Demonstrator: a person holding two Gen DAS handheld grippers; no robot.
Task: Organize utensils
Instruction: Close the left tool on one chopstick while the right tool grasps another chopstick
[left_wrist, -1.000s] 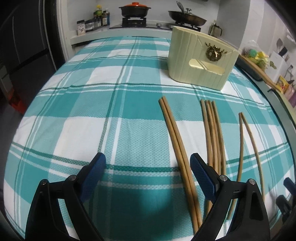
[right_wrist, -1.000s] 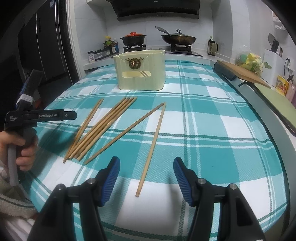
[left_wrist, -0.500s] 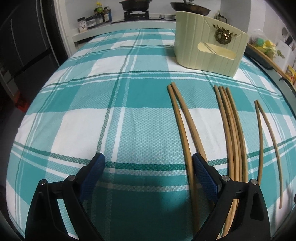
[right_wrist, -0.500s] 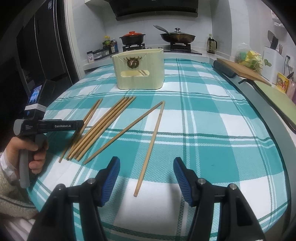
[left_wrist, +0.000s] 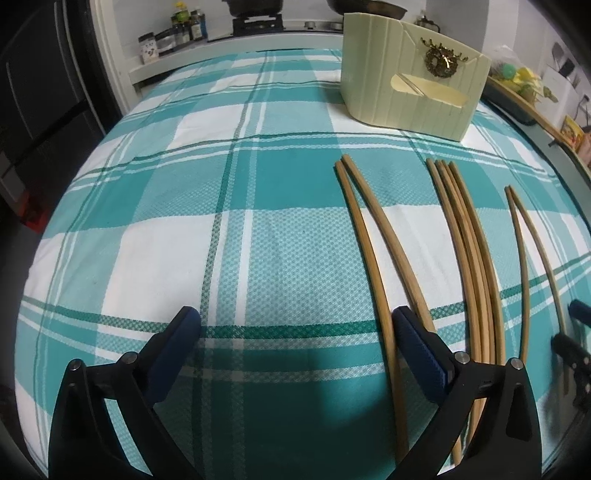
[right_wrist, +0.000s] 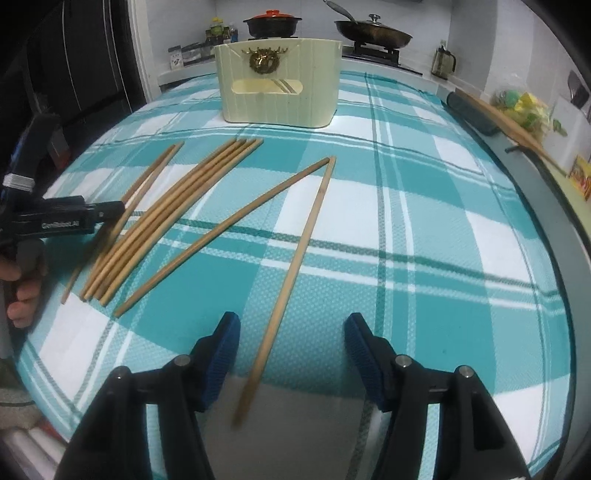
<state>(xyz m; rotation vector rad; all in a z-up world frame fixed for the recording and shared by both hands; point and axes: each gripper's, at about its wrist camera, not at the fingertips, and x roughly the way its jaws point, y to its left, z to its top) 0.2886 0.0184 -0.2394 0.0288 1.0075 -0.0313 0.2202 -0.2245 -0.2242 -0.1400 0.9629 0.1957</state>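
Behind the holder (right_wrist: 279, 79), only the right wrist view shows the red-lidded pot (right_wrist: 273, 23).

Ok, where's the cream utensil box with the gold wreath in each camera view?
Left wrist view: the cream box stands upper right, beyond the far ends of the chopsticks.
Right wrist view: the same box stands top centre, slightly left, in front of the stove.
Shared landmark: the bundle of four chopsticks lying together on the checked tablecloth.
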